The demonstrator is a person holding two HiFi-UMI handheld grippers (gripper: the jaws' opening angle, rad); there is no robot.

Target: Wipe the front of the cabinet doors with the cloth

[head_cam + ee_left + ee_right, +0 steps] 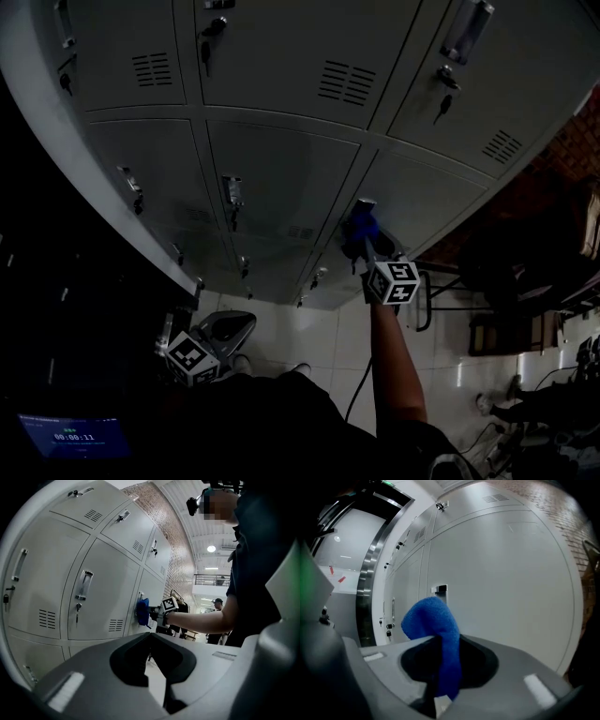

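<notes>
A blue cloth (pixel 436 630) stands up between the jaws of my right gripper (pixel 443 677), which is shut on it. In the head view the cloth (pixel 360 229) presses against a grey cabinet door (pixel 412 202) low in the locker bank, beside its handle. The left gripper view shows the same cloth (pixel 143 612) on the door with the right gripper (pixel 157 616) behind it. My left gripper (pixel 152 667) hangs low and away from the doors, shut with nothing in it; its marker cube (pixel 192 358) shows at the bottom left of the head view.
The locker bank (pixel 272 169) has several grey doors with handles, keys and vent slots. A brick wall (pixel 572 150) runs to the right. Chairs and tables (pixel 497 319) stand on the tiled floor at right. A person (pixel 216 616) stands far back.
</notes>
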